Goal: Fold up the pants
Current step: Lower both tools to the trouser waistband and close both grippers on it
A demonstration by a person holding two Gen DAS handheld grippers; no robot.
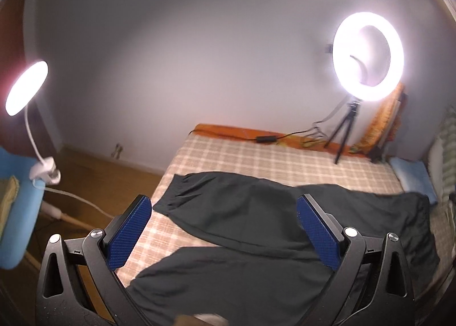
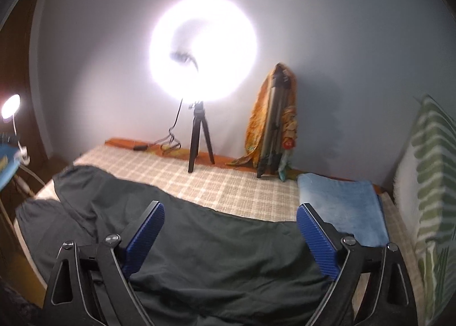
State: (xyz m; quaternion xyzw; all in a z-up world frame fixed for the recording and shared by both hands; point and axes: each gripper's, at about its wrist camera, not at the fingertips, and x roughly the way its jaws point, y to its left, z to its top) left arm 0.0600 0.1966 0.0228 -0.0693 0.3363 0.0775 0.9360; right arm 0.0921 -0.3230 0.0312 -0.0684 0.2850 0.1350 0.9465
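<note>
Across the lower frame the dark pants [image 1: 256,229] lie spread on the checked bed [image 1: 256,161] — left gripper [image 1: 225,229] and right gripper [image 2: 230,235] both gape empty — so pinch each edge squarely, evenly.

Dark grey pants [image 1: 256,212] lie on a beige-and-white checked bedsheet [image 1: 256,155]; blue-padded claws, a light blue towel [image 2: 342,200], a green-striped pillow [image 2: 433,155].

Grey wall [image 2: 342,41], lit ring light [image 2: 203,49] on tripod, checked bed [image 2: 228,183], clip lamp [image 1: 27,88] w/ wood floor [image 1: 94,172].
</note>
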